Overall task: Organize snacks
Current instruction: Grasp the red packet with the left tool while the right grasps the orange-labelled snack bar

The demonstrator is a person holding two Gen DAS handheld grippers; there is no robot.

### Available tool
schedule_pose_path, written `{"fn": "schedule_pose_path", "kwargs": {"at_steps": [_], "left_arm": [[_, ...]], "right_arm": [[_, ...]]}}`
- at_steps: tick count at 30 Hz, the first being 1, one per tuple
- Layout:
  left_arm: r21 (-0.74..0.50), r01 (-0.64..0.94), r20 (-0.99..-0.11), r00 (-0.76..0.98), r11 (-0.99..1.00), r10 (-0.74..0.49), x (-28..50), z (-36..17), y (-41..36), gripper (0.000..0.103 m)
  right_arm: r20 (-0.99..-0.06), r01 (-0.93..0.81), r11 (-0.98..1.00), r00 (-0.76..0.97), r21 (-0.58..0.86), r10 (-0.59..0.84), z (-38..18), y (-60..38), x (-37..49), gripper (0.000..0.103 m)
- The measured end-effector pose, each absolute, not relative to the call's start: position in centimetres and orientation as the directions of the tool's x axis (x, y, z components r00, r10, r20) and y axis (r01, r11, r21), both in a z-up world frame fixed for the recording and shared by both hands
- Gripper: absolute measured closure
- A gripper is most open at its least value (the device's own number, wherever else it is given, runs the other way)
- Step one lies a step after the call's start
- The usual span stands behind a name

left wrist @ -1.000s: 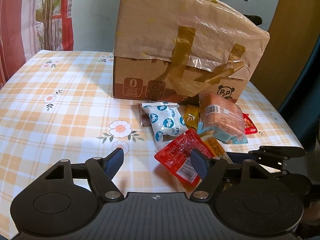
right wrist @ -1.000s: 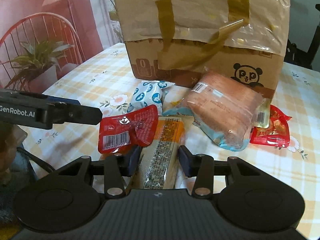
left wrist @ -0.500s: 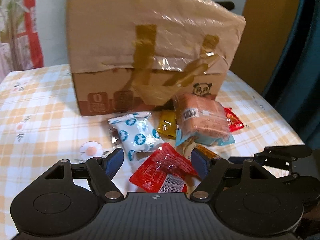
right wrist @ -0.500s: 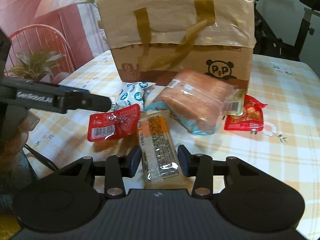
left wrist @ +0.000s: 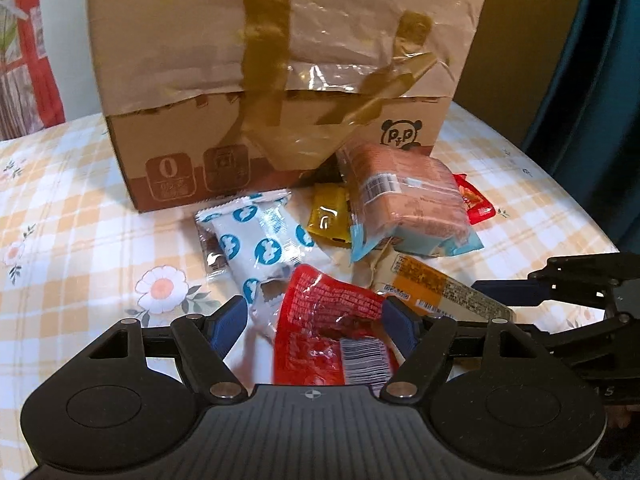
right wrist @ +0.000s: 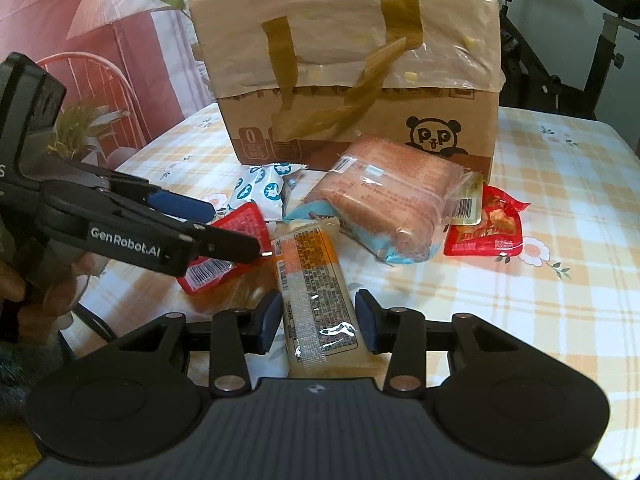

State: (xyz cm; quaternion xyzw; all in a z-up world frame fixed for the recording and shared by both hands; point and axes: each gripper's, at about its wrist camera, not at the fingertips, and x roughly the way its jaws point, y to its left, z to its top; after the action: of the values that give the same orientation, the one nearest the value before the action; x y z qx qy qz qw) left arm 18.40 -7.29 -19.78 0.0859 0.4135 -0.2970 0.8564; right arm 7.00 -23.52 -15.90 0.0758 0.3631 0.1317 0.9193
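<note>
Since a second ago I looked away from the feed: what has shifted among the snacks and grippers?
The left gripper has closed in on the red packet, which now sits between its open fingers. The right gripper still straddles the orange bar. The cardboard box and the other snacks lie as before.

Checked tablecloth [right wrist: 560, 280], exercise bike [right wrist: 560, 48] behind

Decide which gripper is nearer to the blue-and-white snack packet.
Left. The left gripper straddles the red packet overlapping the blue-and-white packet; the right gripper straddles the orange bar, farther away.
</note>
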Motion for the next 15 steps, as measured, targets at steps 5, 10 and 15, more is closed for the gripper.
{"fn": "schedule_pose_path", "kwargs": {"at_steps": [5, 10, 15], "left_arm": [[-0.117, 0.558, -0.769, 0.473, 0.822, -0.431, 17.5, -20.5, -6.8, 0.026], [-0.125, 0.545, -0.759, 0.486, 0.829, -0.433, 16.5, -20.4, -6.0, 0.026], [-0.191, 0.517, -0.743, 0.48, 0.835, -0.467, 16.9, -20.8, -5.1, 0.032]], "right_arm": [[-0.65, -0.184, 0.955, 0.701, 0.233, 0.294, -15.9, -23.4, 7.0, 0.06], [-0.654, -0.182, 0.957, 0.7, 0.225, 0.287, -15.9, -23.3, 7.1, 0.06], [-0.66, -0.18, 0.96, 0.698, 0.213, 0.278, -15.9, -23.0, 7.2, 0.06]]}}
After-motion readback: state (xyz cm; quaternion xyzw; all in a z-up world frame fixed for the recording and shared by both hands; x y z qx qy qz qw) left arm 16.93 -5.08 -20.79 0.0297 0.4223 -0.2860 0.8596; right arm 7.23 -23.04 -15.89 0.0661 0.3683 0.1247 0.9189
